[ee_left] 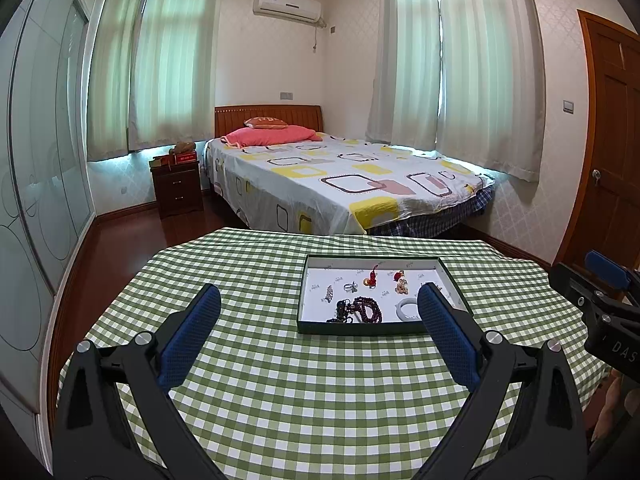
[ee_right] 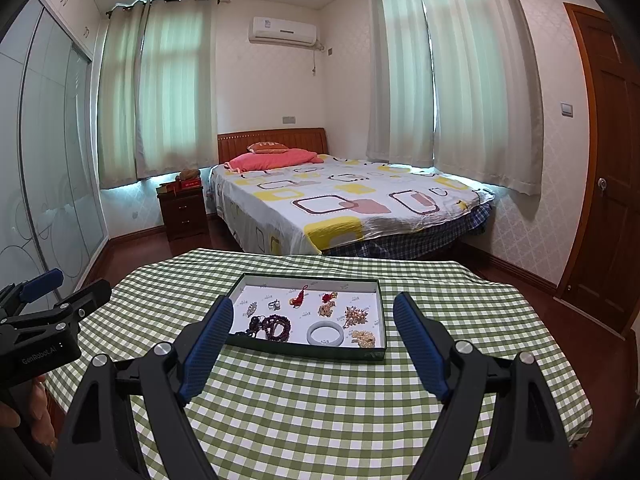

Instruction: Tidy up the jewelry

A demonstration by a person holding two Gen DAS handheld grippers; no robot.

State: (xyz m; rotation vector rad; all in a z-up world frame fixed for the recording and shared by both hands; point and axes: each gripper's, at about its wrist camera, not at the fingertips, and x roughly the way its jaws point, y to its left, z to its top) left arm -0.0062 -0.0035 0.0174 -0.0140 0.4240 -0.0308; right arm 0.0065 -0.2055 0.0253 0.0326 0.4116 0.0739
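Jewelry tray (ee_right: 382, 312) on the checkered worktop (ee_right: 320, 408), both grippers spread wide and empty
Beads (ee_right: 276, 326), a pale bangle (ee_right: 326, 334) and small charms lie inside; left gripper (ee_left: 320, 320) and right gripper (ee_right: 314, 322) hover before it, fingers apart

— What do we see carrying everything?
— We see a table (ee_right: 320, 420) under a green-and-white checked cloth (ee_left: 280, 400).
— And directly on that cloth?
— We find only a shallow dark-rimmed tray (ee_right: 308, 350), lying flat toward the far side, with bare checks all round it.
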